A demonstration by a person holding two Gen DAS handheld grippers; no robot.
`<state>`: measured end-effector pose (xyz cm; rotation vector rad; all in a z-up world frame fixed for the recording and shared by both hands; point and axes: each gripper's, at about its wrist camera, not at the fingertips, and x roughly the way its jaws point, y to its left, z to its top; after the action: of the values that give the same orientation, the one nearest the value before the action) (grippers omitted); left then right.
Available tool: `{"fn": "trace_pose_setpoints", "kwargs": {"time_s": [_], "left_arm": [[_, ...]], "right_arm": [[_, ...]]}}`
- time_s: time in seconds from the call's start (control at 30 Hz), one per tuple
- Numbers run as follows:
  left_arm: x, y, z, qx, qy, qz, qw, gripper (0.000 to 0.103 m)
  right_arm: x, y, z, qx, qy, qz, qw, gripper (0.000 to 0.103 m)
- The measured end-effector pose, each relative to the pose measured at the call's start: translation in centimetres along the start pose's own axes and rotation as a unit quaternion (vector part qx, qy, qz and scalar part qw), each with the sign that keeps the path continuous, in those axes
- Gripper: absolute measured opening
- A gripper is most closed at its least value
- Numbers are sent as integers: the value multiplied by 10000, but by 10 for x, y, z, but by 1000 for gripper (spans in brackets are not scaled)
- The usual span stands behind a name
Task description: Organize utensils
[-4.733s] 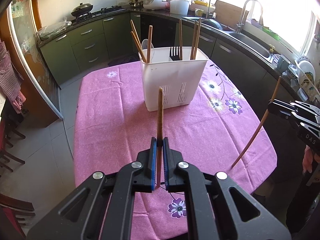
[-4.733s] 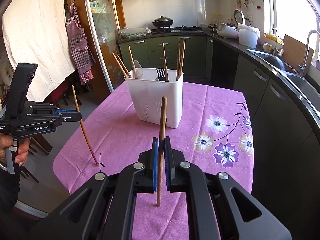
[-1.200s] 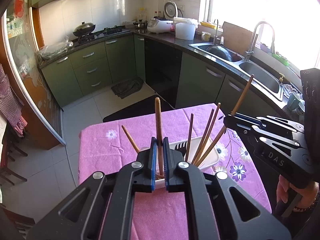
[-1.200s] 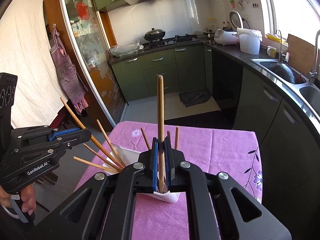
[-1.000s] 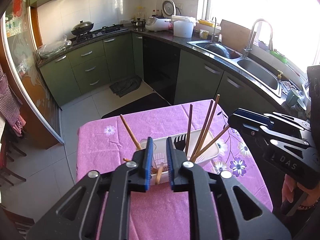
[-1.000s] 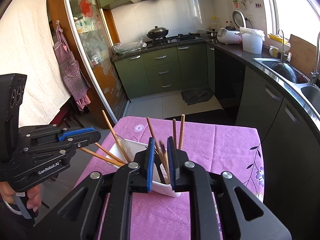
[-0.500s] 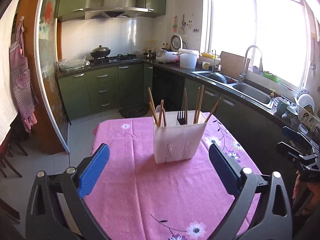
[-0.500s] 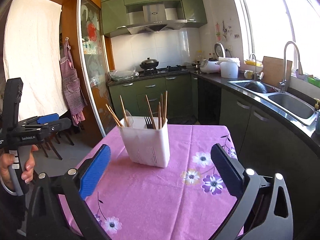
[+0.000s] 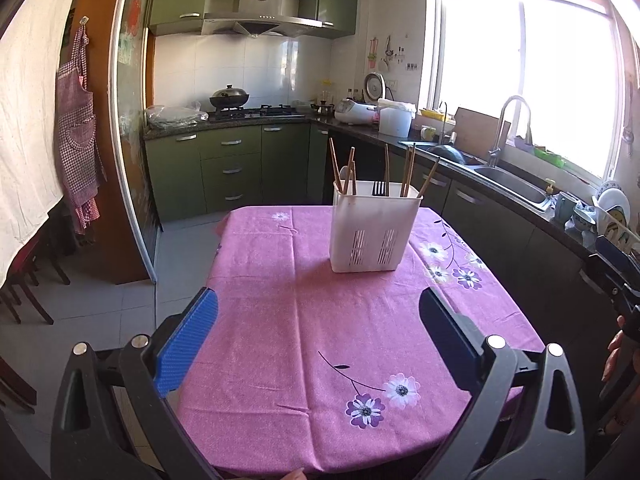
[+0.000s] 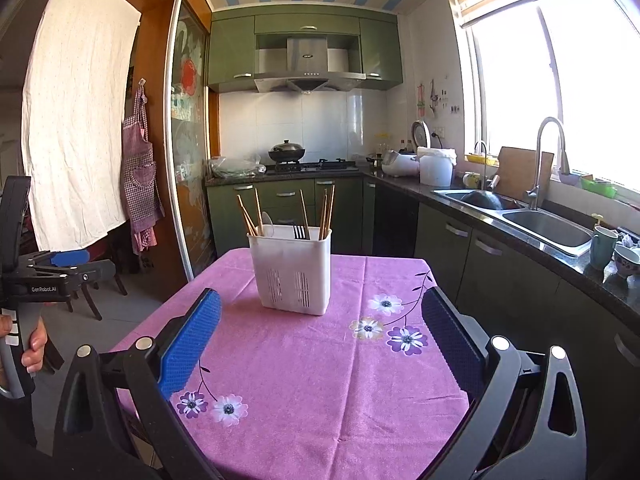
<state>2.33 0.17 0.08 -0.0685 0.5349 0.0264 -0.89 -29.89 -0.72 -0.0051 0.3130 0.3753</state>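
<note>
A white slotted utensil holder stands upright on the table with the pink flowered cloth. Several wooden chopsticks and a black fork stick up out of it. My left gripper hangs over the near part of the table, open wide with nothing between its fingers. My right gripper is open just as wide and also empty, well back from the holder. In the right wrist view the left gripper shows at the left edge, held by a hand.
Green cabinets and a dark counter with a sink run along the right side, close to the table. A cup and bowl stand on that counter. Dark chairs stand on the tiled floor to the left.
Both grippers let go of their chopsticks, which now stand in the holder. Both opened wide and drew back from above the holder to the near side of the table.
</note>
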Motion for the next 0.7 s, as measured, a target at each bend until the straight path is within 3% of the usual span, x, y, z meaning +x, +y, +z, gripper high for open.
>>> {"fn": "trace_pose_setpoints", "kwargs": {"time_s": [0.7], "left_arm": [[-23, -21, -9, 167, 2, -121, 9998, 96]], "right_arm": [[-13, 8, 6, -53, 75, 71, 9999, 99]]}}
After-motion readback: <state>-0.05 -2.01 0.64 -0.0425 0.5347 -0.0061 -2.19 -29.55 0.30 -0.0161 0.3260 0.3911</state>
